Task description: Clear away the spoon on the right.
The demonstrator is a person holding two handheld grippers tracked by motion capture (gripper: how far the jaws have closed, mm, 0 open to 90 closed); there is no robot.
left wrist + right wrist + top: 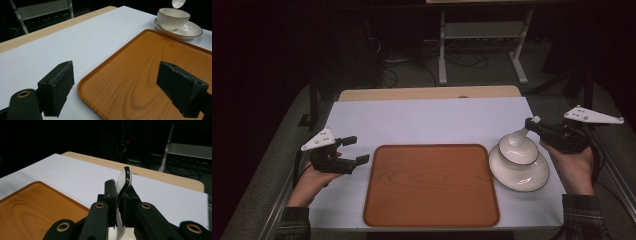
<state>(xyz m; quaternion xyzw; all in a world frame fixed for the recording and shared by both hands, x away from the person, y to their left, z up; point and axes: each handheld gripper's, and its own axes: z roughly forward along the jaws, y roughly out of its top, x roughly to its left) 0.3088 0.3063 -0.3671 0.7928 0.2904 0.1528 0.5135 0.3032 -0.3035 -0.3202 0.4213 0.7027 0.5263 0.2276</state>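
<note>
My right gripper [532, 125] is shut on the handle of a white ceramic spoon [523, 134]. It holds the spoon tilted over a white bowl [519, 152] that sits on a white plate [518, 176] at the right of the table. In the right gripper view the spoon handle [124, 181] stands pinched between the jaws of that gripper [120, 187]. My left gripper [359, 150] is open and holds nothing, just left of the orange wood-grain tray [432, 185]. From the left gripper [118, 85] I see the tray [150, 62], the bowl [173, 16], the plate [192, 31] and the spoon's scoop [178, 3] above them.
A white sheet [427, 122] covers the table, with a strip of bare wood [427, 93] along the far edge. Beyond the table a metal stand [482, 40] and cables lie on the dark floor.
</note>
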